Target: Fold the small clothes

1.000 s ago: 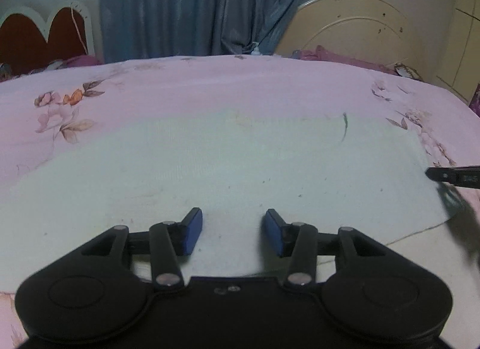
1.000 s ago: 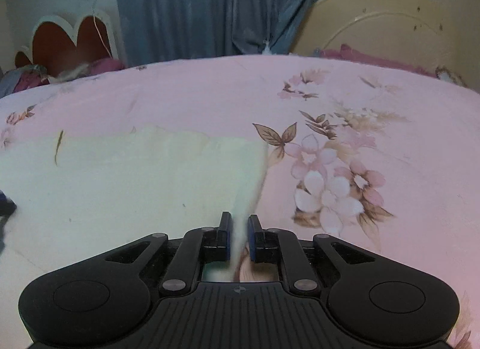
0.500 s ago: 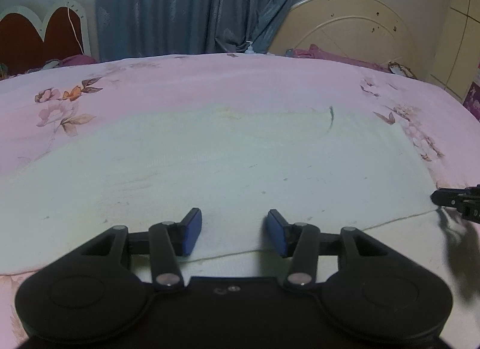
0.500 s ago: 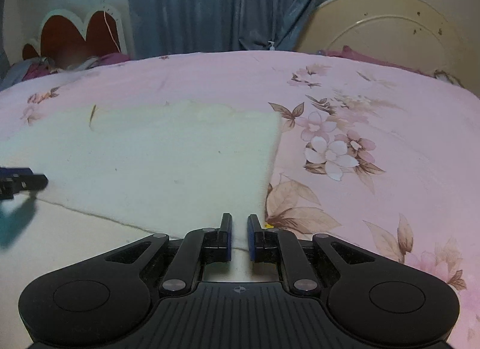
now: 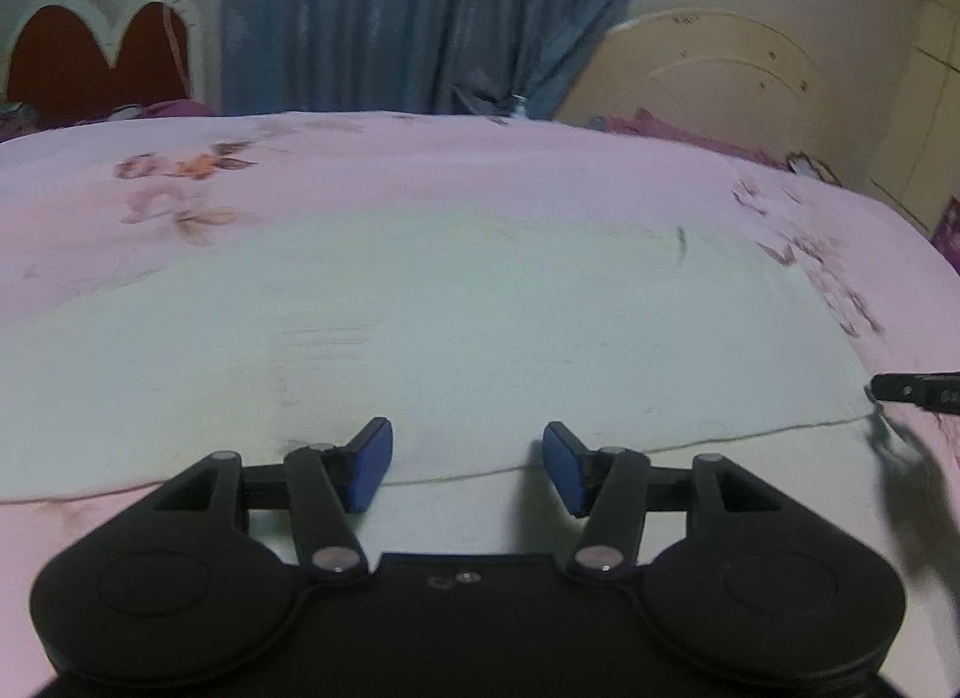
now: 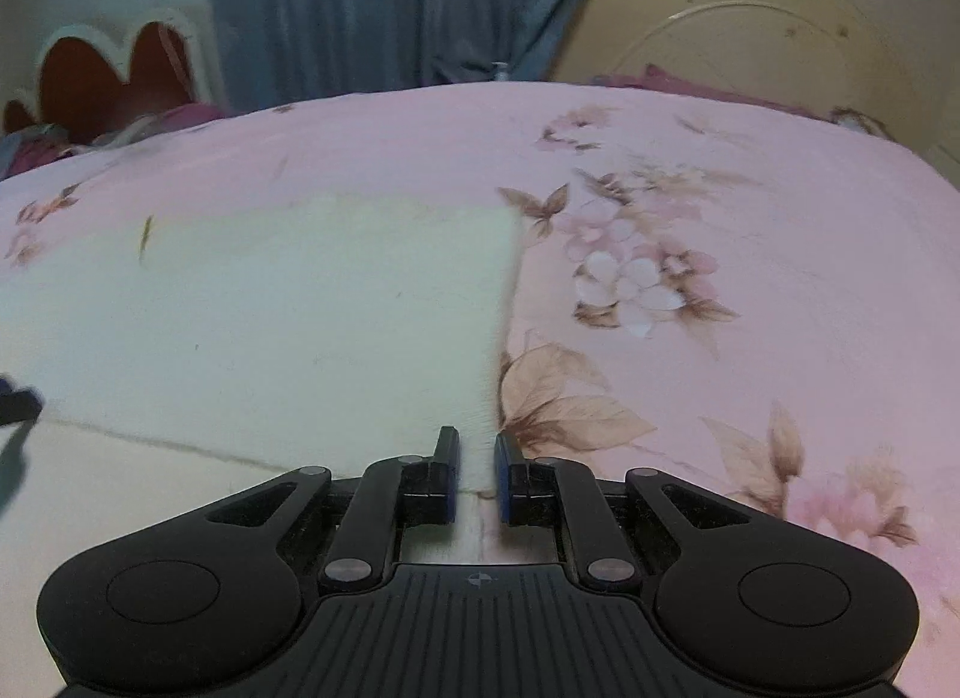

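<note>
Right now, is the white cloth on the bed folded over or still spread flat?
Folded over: the white cloth has an upper layer whose edge crosses a lower layer near the left gripper fingers.

The left gripper point(image 5: 467, 467) points down at a slant over the near fold edge of the pale cloth point(image 5: 456, 326), its blue pads well apart and its jaws opening; nothing is pinched between them. The right gripper point(image 6: 477, 473) tilts down at the cloth's right edge, its jaws drawn close together with a narrow strip of the cloth's edge between the pads. Its tip point(image 5: 912, 389) shows at that edge in the left wrist view.
</note>
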Demonstrator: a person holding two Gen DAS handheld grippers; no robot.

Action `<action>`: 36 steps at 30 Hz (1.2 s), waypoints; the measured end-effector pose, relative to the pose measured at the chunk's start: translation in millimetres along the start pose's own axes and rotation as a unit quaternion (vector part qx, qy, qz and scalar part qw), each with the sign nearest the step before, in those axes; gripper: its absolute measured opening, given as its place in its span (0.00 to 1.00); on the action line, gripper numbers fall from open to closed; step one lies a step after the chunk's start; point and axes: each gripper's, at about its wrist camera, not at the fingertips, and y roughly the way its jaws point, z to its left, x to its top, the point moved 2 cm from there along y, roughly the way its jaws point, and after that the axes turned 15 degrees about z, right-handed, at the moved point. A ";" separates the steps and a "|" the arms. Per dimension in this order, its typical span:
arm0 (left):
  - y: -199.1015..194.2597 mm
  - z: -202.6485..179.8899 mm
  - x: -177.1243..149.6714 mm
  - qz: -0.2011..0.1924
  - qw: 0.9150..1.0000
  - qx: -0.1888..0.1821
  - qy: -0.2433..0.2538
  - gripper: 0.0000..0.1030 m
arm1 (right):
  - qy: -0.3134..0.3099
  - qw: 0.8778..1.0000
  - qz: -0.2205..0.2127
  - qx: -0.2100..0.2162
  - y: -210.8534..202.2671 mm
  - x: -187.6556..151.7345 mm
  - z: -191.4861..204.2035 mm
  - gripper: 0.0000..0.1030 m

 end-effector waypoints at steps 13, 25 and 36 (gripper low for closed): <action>-73.7 225.3 -74.5 -0.054 0.951 0.049 -0.301 0.48 | -0.025 0.997 -0.035 0.065 -26.6 -8.8 69.2 0.43; -76.6 355.3 -96.9 -0.171 0.838 -0.028 -0.517 0.22 | -0.012 0.998 -0.020 0.056 -11.0 3.5 82.4 0.43; -80.4 282.3 -11.1 -0.171 0.916 -0.035 -0.361 0.03 | 0.012 0.999 -0.021 0.047 -5.6 6.3 65.2 0.43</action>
